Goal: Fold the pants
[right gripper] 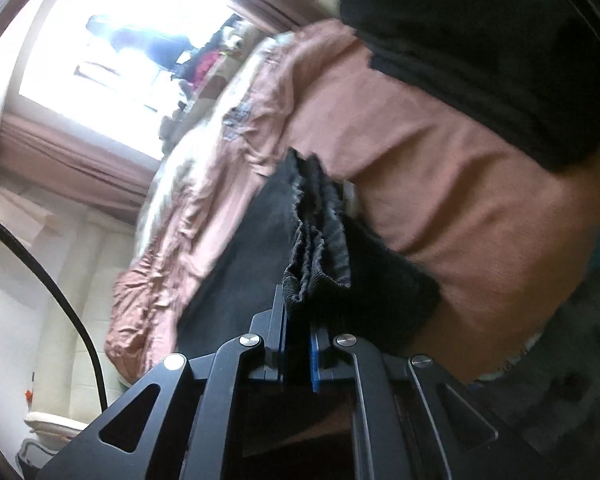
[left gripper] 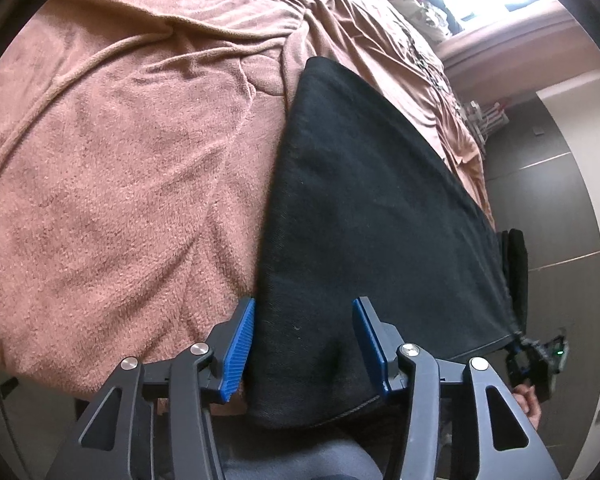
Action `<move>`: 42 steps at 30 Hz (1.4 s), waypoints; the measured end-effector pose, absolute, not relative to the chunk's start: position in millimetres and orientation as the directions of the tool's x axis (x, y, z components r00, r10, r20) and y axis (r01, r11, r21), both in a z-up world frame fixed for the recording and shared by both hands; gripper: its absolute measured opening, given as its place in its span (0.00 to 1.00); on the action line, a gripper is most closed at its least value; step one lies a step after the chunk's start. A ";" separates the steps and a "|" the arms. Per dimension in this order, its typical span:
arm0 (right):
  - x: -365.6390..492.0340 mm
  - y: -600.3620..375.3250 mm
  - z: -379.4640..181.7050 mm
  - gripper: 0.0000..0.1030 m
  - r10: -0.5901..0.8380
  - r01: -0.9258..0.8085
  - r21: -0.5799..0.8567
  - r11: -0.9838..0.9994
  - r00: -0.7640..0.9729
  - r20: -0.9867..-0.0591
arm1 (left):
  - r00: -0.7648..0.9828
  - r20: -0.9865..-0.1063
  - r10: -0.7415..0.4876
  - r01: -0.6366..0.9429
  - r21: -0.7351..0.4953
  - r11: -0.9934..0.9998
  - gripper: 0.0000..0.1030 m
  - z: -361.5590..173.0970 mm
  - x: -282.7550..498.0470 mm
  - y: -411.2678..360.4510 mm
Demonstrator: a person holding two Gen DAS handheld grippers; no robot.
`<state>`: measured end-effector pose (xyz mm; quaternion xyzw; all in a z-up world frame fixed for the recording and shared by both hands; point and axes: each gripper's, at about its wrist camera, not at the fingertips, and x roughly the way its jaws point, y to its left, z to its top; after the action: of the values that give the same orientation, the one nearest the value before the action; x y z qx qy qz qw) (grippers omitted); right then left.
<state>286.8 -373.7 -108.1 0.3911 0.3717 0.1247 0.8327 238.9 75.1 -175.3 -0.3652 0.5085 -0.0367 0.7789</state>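
Note:
Black pants [left gripper: 360, 200] lie as a long dark panel on a brown fleece blanket [left gripper: 120, 160] over the bed. My left gripper [left gripper: 304, 320] stands open over their near end. Its blue pads [left gripper: 240, 344] straddle the cloth, and the left pad sits at the pants' left edge. At the far right corner of the pants my right gripper [left gripper: 520, 344] pinches the hem, with a hand [left gripper: 528, 396] behind it. In the right wrist view, which is blurred, the right gripper [right gripper: 298, 320] is shut on a bunched, ribbed edge of the pants [right gripper: 316, 240].
The bed's edge runs along the right, with wood-pattern floor [left gripper: 560, 220] beyond it. A bright window [right gripper: 112, 40] with a curtain and piled things sits at the bed's far end. A black cable [right gripper: 72, 300] curves at the left. More dark cloth [right gripper: 480, 40] lies further along the blanket.

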 end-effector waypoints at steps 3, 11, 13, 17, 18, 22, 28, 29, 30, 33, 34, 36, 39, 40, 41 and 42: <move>287.5 -378.1 -137.2 0.05 0.491 0.147 0.746 0.650 0.668 -0.559 | 0.482 -0.766 -0.425 -0.313 -0.604 0.733 0.51 -174.7 241.5 76.7; 271.3 -374.5 -133.7 0.05 0.468 0.139 0.748 0.649 0.702 -0.537 | 0.489 -0.765 -0.418 -0.300 -0.598 0.743 0.51 -169.9 258.7 87.2; 267.7 -375.0 -133.3 0.05 0.449 0.144 0.735 0.663 0.709 -0.544 | 0.482 -0.767 -0.424 -0.294 -0.597 0.746 0.51 -172.6 266.6 87.7; 258.3 -373.1 -127.5 0.05 0.419 0.151 0.720 0.677 0.725 -0.547 | 0.468 -0.760 -0.450 -0.278 -0.610 0.742 0.43 -177.7 280.4 86.5; 254.0 -372.0 -127.4 0.05 0.413 0.158 0.718 0.678 0.726 -0.550 | 0.466 -0.760 -0.453 -0.274 -0.611 0.743 0.42 -178.9 284.2 86.3; 249.8 -368.6 -129.0 0.12 0.392 0.191 0.686 0.702 0.700 -0.596 | 0.462 -0.759 -0.458 -0.266 -0.612 0.745 0.39 -183.1 297.0 86.7; 242.1 -372.2 -136.2 0.28 0.448 0.176 0.719 0.672 0.677 -0.584 | 0.485 -0.742 -0.463 -0.261 -0.628 0.733 0.22 -181.0 311.5 93.1; 243.0 -372.7 -138.3 0.30 0.462 0.171 0.729 0.663 0.673 -0.578 | 0.490 -0.735 -0.468 -0.252 -0.633 0.732 0.22 -179.6 313.2 93.2; 245.0 -372.3 -140.9 0.36 0.474 0.170 0.735 0.657 0.664 -0.578 | 0.494 -0.729 -0.473 -0.246 -0.639 0.729 0.22 -178.5 314.6 93.0; 255.0 -370.4 -150.6 0.48 0.526 0.152 0.769 0.620 0.647 -0.552 | 0.488 -0.728 -0.482 -0.250 -0.645 0.722 0.22 -180.9 323.0 94.0; 257.8 -369.4 -152.3 0.48 0.542 0.143 0.781 0.608 0.644 -0.540 | 0.485 -0.728 -0.485 -0.252 -0.647 0.719 0.22 -182.6 325.5 94.5; 264.1 -367.8 -154.8 0.48 0.558 0.128 0.793 0.596 0.643 -0.524 | 0.475 -0.728 -0.495 -0.256 -0.652 0.714 0.22 -187.9 331.5 94.5; 270.5 -370.0 -152.9 0.48 0.542 0.117 0.793 0.597 0.670 -0.507 | 0.462 -0.725 -0.511 -0.263 -0.662 0.701 0.22 -195.2 338.1 94.7; 270.8 -372.6 -153.7 0.48 0.520 0.131 0.790 0.599 0.687 -0.508 | 0.468 -0.716 -0.518 -0.260 -0.671 0.694 0.20 -195.3 339.0 95.2; 270.8 -375.9 -153.2 0.48 0.495 0.142 0.786 0.601 0.706 -0.506 | 0.472 -0.711 -0.521 -0.255 -0.676 0.692 0.12 -194.4 338.3 95.5; 272.1 -378.8 -154.6 0.47 0.490 0.144 0.794 0.591 0.718 -0.495 | 0.480 -0.707 -0.520 -0.243 -0.677 0.695 0.11 -191.2 336.4 95.7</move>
<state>272.1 -378.8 -154.6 0.4398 0.3604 0.1062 0.8157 336.4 95.7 -191.2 -0.3801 0.5021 -0.0898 0.7716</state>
